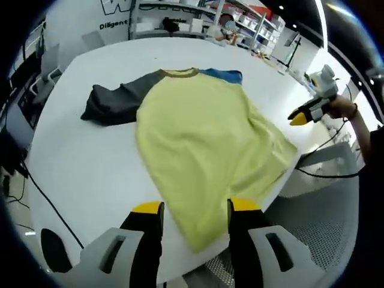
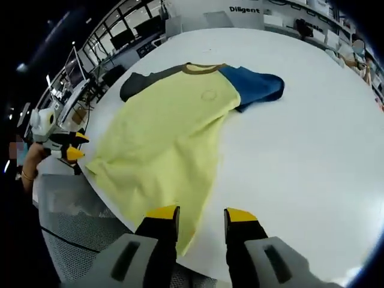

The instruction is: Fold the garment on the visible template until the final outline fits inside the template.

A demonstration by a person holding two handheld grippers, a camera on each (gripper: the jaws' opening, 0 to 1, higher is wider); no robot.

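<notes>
the garment (image 1: 198,144) lies flat on the white table (image 1: 90,162), a yellow shirt with a brown collar (image 1: 180,73), its long axis running from the collar at the far side to the hem at the table's near edge; the left gripper view shows the dark grey sleeve (image 1: 114,102) spread wide beside the collar and little of the blue sleeve (image 1: 225,75); the right gripper view shows the blue sleeve whole; left tongs (image 1: 193,210) spread, hovering over the hem, touching nothing; right tongs (image 2: 201,216) spread likewise above the hem corner; shelves (image 1: 240,21) stand beyond the table.
</notes>
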